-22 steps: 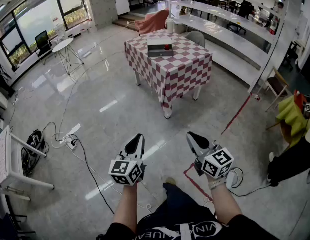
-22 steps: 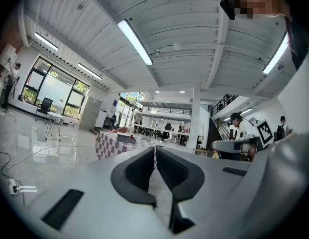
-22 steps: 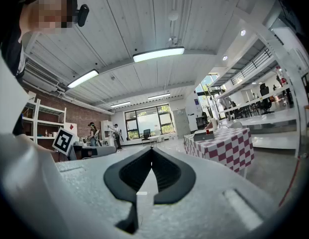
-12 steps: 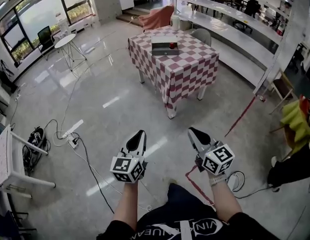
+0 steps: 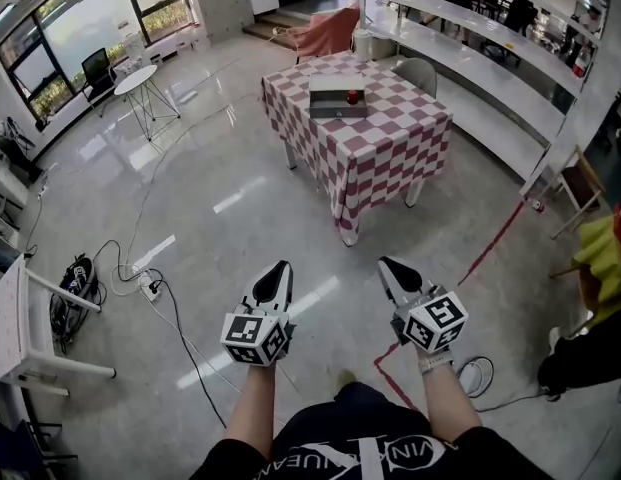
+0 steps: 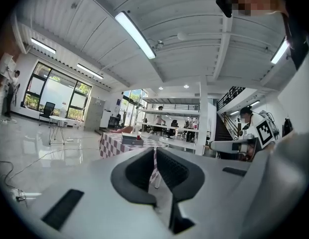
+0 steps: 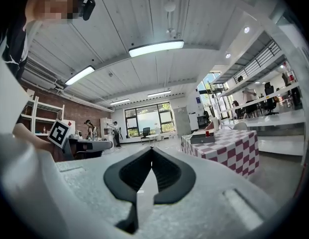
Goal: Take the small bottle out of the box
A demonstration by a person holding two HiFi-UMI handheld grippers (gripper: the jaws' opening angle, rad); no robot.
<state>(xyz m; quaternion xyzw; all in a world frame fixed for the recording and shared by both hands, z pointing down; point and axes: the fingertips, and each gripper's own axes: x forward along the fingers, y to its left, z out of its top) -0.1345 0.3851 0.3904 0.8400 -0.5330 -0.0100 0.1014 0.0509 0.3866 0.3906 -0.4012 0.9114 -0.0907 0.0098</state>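
Observation:
Far ahead stands a table [image 5: 375, 143] with a red-and-white checked cloth. On it lies a flat grey box [image 5: 336, 99], and a small red-topped bottle [image 5: 352, 96] shows at the box's right part. My left gripper [image 5: 281, 268] and right gripper [image 5: 387, 265] are held level side by side, well short of the table above the floor, both shut and empty. In the left gripper view the table [image 6: 112, 143] and box [image 6: 129, 139] lie beyond the left gripper [image 6: 154, 149]. The right gripper view shows the box [image 7: 201, 139] right of the right gripper [image 7: 152, 148].
Shiny floor lies between me and the table. Cables and a power strip [image 5: 142, 286] run at the left, by a white rack [image 5: 25, 328]. A small round table [image 5: 150, 76] stands far left. A red tape line [image 5: 493, 248] and long white counters [image 5: 490, 78] are at the right.
The checked table sits lower and a little nearer in the head view, as I have walked toward it. Both grippers keep the same pose and stay shut.

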